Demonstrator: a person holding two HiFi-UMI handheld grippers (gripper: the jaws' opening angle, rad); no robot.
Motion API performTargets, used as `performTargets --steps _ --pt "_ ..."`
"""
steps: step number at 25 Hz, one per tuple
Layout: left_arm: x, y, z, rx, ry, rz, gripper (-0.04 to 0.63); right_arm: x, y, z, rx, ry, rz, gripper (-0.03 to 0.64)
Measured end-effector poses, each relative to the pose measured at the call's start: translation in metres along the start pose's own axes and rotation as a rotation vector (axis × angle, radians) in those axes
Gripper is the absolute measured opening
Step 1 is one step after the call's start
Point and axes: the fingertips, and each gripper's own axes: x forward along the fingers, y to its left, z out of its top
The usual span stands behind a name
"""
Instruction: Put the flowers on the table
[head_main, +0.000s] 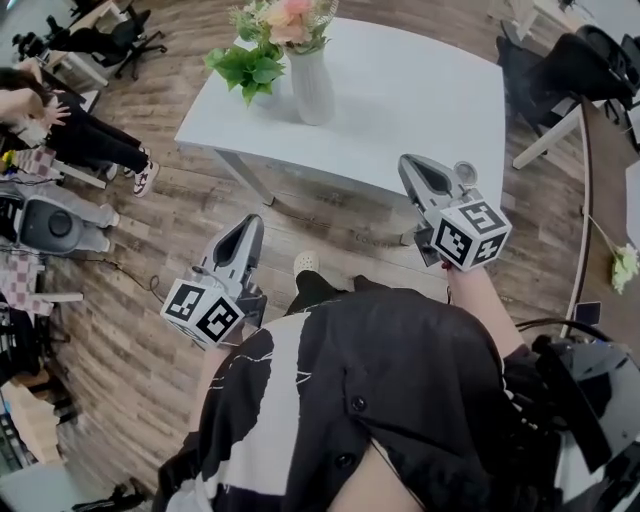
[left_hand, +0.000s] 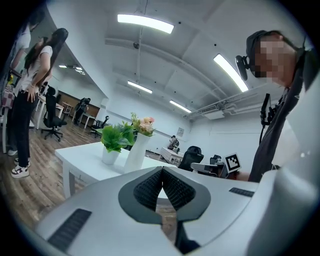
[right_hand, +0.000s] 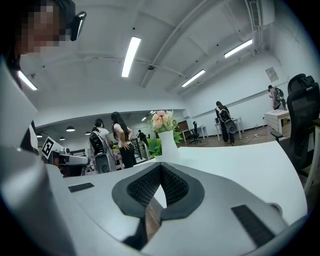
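A white vase (head_main: 311, 88) with pink flowers (head_main: 287, 20) stands on the white table (head_main: 420, 100) ahead, next to a small green plant (head_main: 245, 68). One loose pale flower (head_main: 624, 267) on a thin stem lies on a dark desk at the far right. My left gripper (head_main: 252, 222) and right gripper (head_main: 408, 162) are held level in front of my body, short of the table's near edge. Both are shut with nothing in them. The left gripper (left_hand: 161, 172) looks at the vase (left_hand: 136, 150). Beyond the right gripper (right_hand: 160, 167) the vase (right_hand: 169, 142) stands on the table (right_hand: 240, 165).
Wooden floor lies between me and the table. People stand at the left (head_main: 60, 125) beside a grey machine (head_main: 50, 225) on the floor. Black office chairs (head_main: 590, 50) sit at the upper right. A dark desk edge (head_main: 585, 200) runs down the right side.
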Motion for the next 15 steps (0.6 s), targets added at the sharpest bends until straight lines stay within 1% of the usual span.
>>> performTargets --steps 3,8,15 --pt "-0.015 -0.018 -0.012 -0.002 -0.008 0.022 0.011 -0.019 0.005 -0.01 -0.005 0.005 0.019 0.014" --pt "-0.035 -0.045 -0.029 0.003 0.005 0.035 0.011 -0.049 0.012 -0.027 0.001 0.016 0.029 0.014" --pt "-0.055 -0.072 -0.032 0.026 -0.002 0.04 0.011 -0.079 0.018 -0.03 0.005 -0.011 0.027 0.014"
